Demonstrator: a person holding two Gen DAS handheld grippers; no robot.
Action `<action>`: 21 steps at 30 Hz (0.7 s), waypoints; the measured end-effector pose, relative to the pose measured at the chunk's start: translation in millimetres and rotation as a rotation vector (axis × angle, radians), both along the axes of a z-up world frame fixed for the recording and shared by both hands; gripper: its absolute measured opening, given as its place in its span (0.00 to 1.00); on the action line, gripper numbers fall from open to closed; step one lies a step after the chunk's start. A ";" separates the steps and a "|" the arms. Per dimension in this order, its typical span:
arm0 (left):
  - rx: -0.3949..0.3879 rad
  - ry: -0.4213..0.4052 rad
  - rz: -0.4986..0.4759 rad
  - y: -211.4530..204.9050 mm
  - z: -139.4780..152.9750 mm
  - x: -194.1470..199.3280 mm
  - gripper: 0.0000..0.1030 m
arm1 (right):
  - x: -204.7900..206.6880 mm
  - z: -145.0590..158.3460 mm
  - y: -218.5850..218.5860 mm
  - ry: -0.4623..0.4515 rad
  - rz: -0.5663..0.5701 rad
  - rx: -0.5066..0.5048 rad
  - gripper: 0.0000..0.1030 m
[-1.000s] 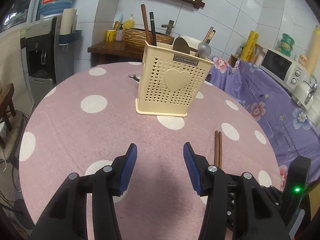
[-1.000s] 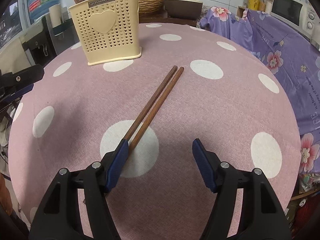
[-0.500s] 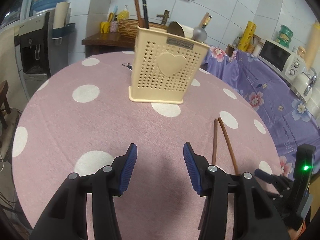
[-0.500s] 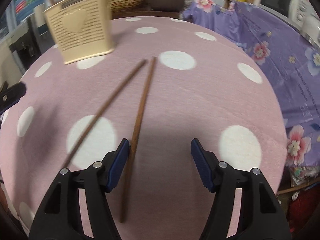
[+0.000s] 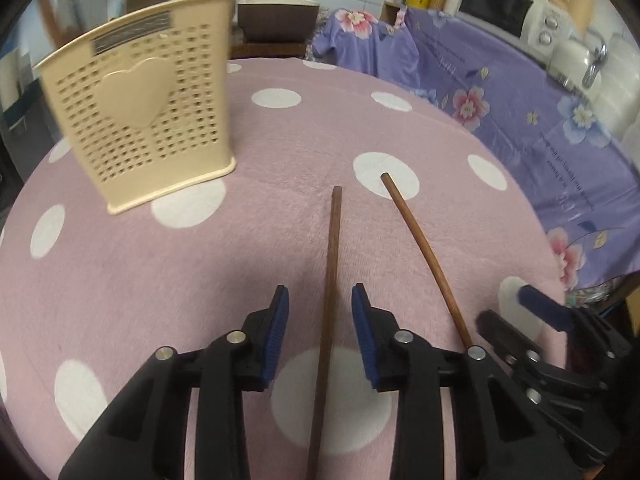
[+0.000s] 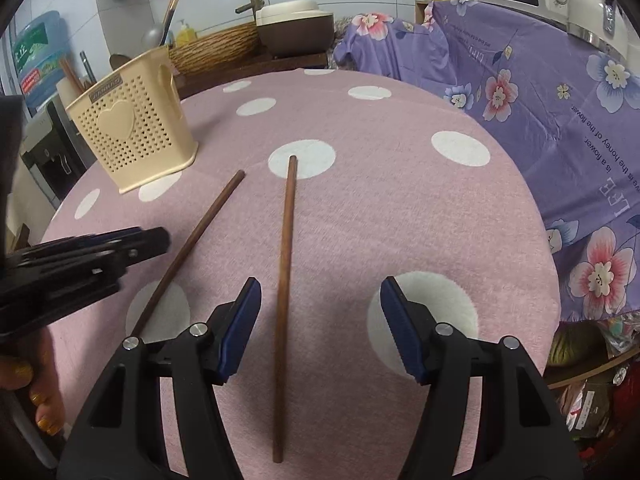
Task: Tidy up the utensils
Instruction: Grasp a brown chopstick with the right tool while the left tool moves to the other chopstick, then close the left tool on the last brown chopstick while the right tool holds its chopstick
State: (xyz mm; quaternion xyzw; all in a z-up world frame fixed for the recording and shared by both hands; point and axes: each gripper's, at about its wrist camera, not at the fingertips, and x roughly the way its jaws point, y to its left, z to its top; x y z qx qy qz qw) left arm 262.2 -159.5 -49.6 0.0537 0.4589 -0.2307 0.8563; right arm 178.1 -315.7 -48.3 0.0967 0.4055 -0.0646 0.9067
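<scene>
Left gripper (image 5: 316,312) jaws were apart, just been closing, one chopstick (image 5: 329,300) lying between the pads, untouched. Right gripper (image 6: 320,316) jaws stood wide apart over the other chopstick (image 6: 285,248), nearer its left pad, no contact. Both sticks lay flat on the dotted tablecloth (image 6: 400,208). Cream utensil holder (image 5: 140,120) stood ahead-left of both jaws.

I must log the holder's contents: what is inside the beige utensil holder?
Above the beige utensil holder's rim stand a metal ladle, a wooden spoon and stick-like handles. Its perforated walls hide everything lower.
</scene>
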 end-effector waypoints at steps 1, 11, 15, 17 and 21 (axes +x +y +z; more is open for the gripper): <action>0.013 0.002 -0.005 -6.8 -3.3 4.5 0.26 | -0.5 0.0 -3.9 -0.002 -0.003 0.004 0.61; 0.062 -0.010 0.022 -32.1 -13.7 30.8 0.16 | -1.7 -2.8 -29.1 -0.006 -0.011 0.054 0.61; 0.094 -0.044 0.035 -42.5 -14.7 39.9 0.09 | 1.7 -1.3 -29.3 -0.019 -0.001 0.049 0.61; 0.118 -0.070 0.033 -48.5 -15.5 42.0 0.08 | 6.7 -0.3 -27.6 -0.020 0.018 0.044 0.60; 0.119 -0.077 0.032 -48.7 -15.3 44.6 0.08 | 26.2 2.6 -25.3 -0.001 0.068 0.055 0.56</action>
